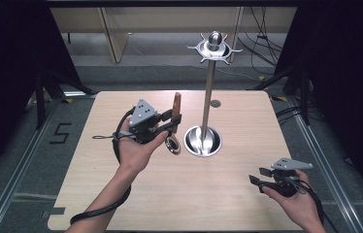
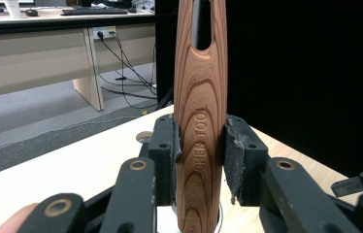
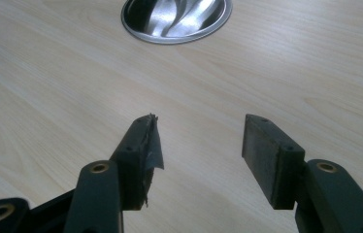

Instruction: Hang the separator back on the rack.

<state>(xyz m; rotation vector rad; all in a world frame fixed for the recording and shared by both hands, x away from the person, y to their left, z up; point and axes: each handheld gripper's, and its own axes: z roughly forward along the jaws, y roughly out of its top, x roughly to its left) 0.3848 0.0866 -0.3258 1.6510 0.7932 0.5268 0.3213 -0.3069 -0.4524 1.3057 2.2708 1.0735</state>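
I see one wooden spoon (image 1: pixel 175 121), one shiny stand (image 1: pixel 206 97), two tongs, and one bench (image 1: pixel 228 194).

A light wooden table (image 1: pixel 179 194) stood on a grey floor (image 1: pixel 19 145) marked with a black "5" (image 1: pixel 59 133), while a pale desk (image 2: pixel 34 53) and trailing black cables (image 1: pixel 262 41) lay beyond it.

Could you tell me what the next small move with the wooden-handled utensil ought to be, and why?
Probably lift the left tool up toward the hooks atop the stand. Its pads are already shut on the wooden-handled utensil, whose handle stands upright with its hanging slot at the top, yet it sits well below the hooks. The right tool is open near the table.
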